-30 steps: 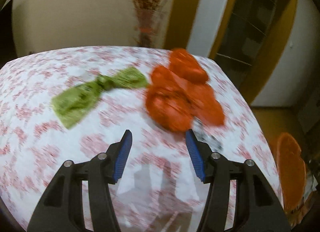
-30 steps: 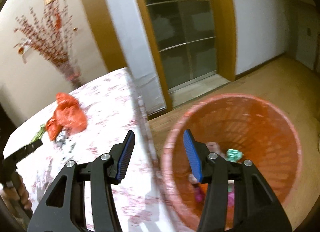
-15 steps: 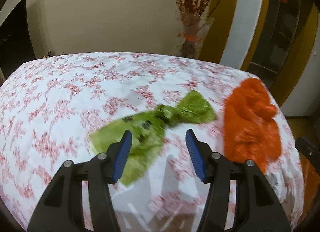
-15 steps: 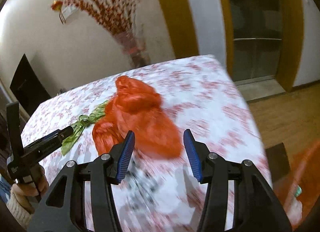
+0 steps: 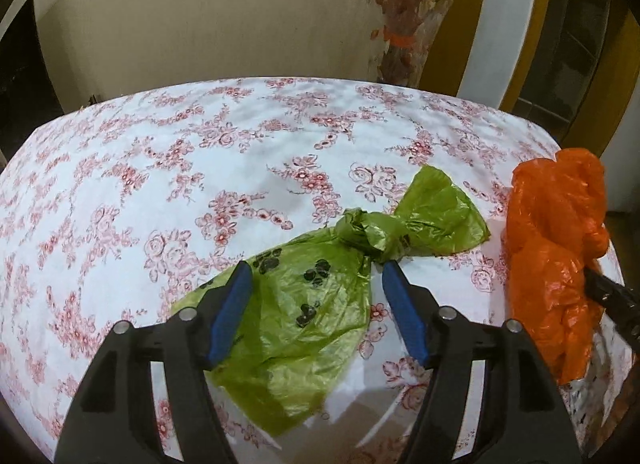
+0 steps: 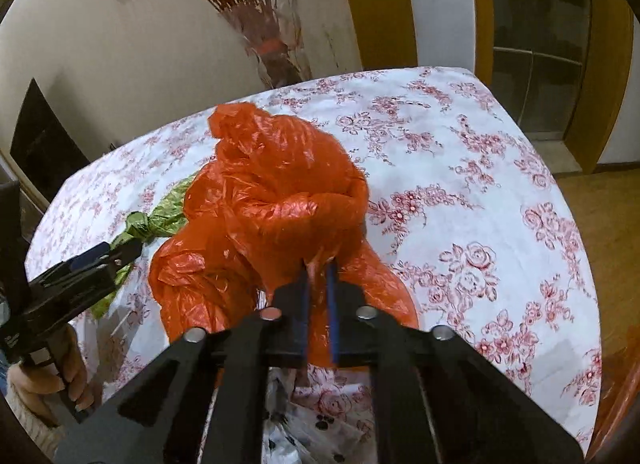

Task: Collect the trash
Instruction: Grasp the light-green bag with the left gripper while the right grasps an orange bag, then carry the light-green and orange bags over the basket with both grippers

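Knotted bag (image 5: 320, 288): flat on the desk (image 5: 160, 168), toward its near edge, under the spread left gripper (image 5: 316, 268).
Crumpled bag (image 6: 272, 200): just right of the knotted bag, by the desk's right edge, pinched in the closed right gripper (image 6: 319, 268).
Printed wrapper (image 6: 320, 428): at the near edge, before the crumpled bag, perhaps partly under it.
Vase (image 5: 404, 36): behind the desk's far edge.

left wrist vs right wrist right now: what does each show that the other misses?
Left wrist only: the green bag's paw prints and full spread, with the open left tongs over it.
Right wrist only: the right tongs shut on the orange bag, a white paw-print bag underneath, and the person's left hand.
Both: floral tablecloth, both bags, vase.
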A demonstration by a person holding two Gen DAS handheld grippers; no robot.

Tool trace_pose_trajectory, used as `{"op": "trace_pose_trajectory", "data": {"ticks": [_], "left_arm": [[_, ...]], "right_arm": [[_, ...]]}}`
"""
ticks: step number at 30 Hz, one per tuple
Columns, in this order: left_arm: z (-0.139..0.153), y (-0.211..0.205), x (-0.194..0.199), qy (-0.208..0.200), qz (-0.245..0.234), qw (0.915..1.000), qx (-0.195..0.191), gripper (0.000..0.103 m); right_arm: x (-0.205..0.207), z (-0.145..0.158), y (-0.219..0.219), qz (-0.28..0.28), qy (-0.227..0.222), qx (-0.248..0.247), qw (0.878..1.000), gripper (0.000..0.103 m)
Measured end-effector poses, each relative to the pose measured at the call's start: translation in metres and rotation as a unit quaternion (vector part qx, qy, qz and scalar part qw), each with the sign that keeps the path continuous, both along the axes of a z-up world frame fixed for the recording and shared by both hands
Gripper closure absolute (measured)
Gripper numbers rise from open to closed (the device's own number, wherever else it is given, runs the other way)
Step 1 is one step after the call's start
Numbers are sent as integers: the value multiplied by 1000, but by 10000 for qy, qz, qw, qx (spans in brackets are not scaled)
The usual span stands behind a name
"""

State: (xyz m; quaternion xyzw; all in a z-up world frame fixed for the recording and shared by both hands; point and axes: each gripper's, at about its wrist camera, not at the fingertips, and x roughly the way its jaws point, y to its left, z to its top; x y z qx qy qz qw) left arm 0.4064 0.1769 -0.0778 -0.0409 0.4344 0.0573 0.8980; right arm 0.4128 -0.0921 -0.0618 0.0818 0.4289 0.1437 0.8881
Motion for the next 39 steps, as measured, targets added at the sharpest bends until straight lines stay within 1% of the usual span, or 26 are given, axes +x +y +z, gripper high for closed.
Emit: {"op": "trace_pose_trajectory", "data": {"ticks": [1, 3, 4, 5, 6, 7, 8, 9, 12, 15, 21, 25, 29, 32, 36, 39], "left_arm": [[0, -1, 0, -7, -30, 10000, 28, 44], [0, -3, 1, -21, -74, 9999, 90, 62], [0, -5, -1, -42, -124, 9999, 78, 67], [1, -6, -1, -51, -162, 9998, 86, 77], [1, -8, -2, -55, -184, 9998, 90, 84], [1, -9, -3, -59, -204, 9997, 92, 88], [1, -11, -4, -61, -217, 9997, 81, 94], [1, -12, -6, -66, -226, 9997, 62, 95], [4, -13, -14, -109, -235, 9997, -49, 97], [13, -14, -26, -240, -235, 9994, -131, 97], [50, -22, -55, -632, -225, 9974, -254, 97], [80, -39, -78, -924, -363, 9944, -351, 97], [108, -67, -101, -1202, -643, 9895, -482, 97], [121, -91, -116, -1336, -879, 9855, -559, 97], [134, -131, -134, -1418, -1292, 9789, -708, 97], [138, -168, -147, -1431, -1667, 9719, -849, 97]], "right_arm": [[-2, 2, -4, -21, -39, 44, 10000, 100], [-5, 8, -9, -66, -116, 145, 9998, 101], [-8, 13, -13, -103, -172, 194, 9996, 101], [-11, 16, -16, -133, -211, 215, 9995, 101], [-14, 19, -19, -167, -253, 226, 9993, 101], [-18, 22, -23, -214, -293, 223, 9991, 101], [-23, 25, -26, -254, -332, 206, 9989, 101], [-25, 27, -27, -279, -353, 192, 9988, 101], [-42, 35, -36, -370, -453, 133, 9982, 101], [-52, 44, -48, -469, -572, 125, 9972, 101], [-81, 72, -75, -706, -880, 276, 9932, 101], [-108, 92, -96, -949, -1193, 308, 9878, 101], [-136, 109, -115, -1197, -1447, 290, 9818, 101], [-156, 118, -130, -1404, -1612, 232, 9766, 101], [-180, 122, -152, -1683, -1738, 243, 9700, 101], [-202, 124, -171, -1997, -1815, 239, 9626, 101]]}}
